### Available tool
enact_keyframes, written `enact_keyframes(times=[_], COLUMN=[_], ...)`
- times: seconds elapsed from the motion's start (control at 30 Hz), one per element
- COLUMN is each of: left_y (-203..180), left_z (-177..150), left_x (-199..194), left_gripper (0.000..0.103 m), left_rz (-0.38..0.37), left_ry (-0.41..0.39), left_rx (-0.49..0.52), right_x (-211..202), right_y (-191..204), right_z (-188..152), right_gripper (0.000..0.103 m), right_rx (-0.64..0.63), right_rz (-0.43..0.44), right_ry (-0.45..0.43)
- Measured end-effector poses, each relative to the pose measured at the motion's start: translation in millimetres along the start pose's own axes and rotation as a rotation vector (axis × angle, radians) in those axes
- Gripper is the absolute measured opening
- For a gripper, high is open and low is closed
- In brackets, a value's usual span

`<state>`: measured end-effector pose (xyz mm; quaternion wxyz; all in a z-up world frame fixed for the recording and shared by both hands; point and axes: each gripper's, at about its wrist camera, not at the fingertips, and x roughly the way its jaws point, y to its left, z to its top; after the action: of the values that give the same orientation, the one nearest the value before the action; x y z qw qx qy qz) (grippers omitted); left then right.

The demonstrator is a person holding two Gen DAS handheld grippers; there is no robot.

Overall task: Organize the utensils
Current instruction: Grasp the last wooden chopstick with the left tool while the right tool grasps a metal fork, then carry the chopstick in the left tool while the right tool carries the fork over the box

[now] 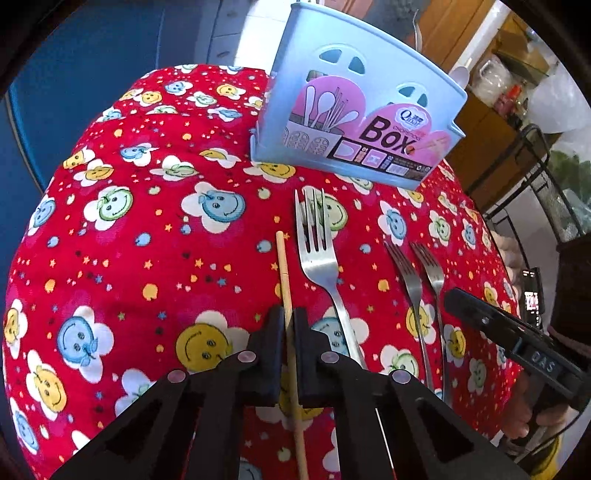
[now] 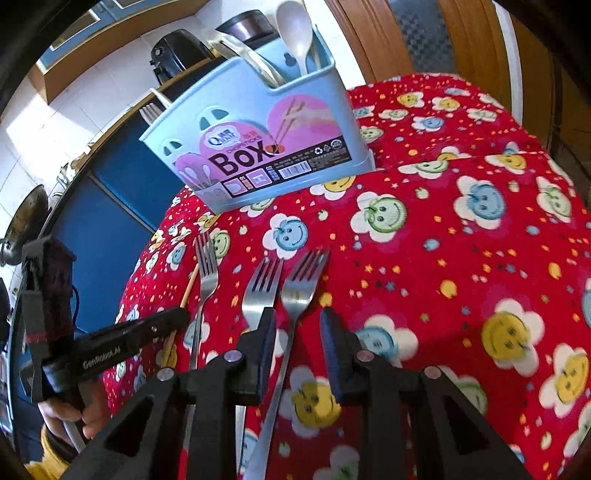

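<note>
Forks, three of them, lie flat on the red smiley-print tablecloth with tines pointing toward the pale blue utensil box standing upright at upper centre of both views. All three are plain polished steel with four tines each. In the left wrist view the largest fork sits at centre, and the two slimmer ones, middle fork and outer fork, lie side by side to its right. One wooden chopstick, pale and thin, lies just left of the large fork.

Inside the box, seen from the right wrist camera, a white plastic spoon stands upright beside at least one metal handle; a further fork head shows at the box's left end.

The left gripper is nearly closed, its pads flanking the chopstick; whether they press it I cannot tell. The right gripper stands partly open, with the outer fork's handle running between its fingers, apart from both pads.

Cloth to the left of the chopstick is bare, as is the wide stretch at lower right of the right wrist view. The table edge falls away at the left of both frames.
</note>
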<state>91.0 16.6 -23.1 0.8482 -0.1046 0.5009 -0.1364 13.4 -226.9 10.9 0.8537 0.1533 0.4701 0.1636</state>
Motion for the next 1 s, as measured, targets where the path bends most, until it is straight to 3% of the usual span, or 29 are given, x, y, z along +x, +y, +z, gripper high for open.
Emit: enact_keyframes(times=[0.17,0.23,0.37,0.4,0.53,0.77,1.0], left_y=[2,3,4,5,5,8,11], left_z=[11,16,26,27,33,26,16], left_x=[7,9,14,15,18,3,-38], left_gripper=[0.005,0.005,0.005,0.005,0.005,0.004,0.004], left_rz=[-0.005,-0.009,-0.023,-0.028,-0.039,-0.069,-0.112], left_ry=[0.016,0.025,0.041,0.045,0.046,-0.005,-0.141], left_rx=[0.011,0.018,0.018,0.016,0.010,-0.026,-0.050], right_x=[13,16,19,19,17,-10,-46], right_y=[-4,-7,-18,-20,-25,-19,-1], right_z=[13,17,21,21,19,18,18], right_gripper=[0.028,0.021,0.017,0.006,0.005,0.004,0.004], right_rx=[0.037,0.054,0.107,0.112,0.137,0.101,0.027], right_rz=[0.032,0.043,0.103,0.110,0.135,0.160,0.123], right_ry=[0.018,0.022,0.030,0.031,0.021,-0.054,-0.173])
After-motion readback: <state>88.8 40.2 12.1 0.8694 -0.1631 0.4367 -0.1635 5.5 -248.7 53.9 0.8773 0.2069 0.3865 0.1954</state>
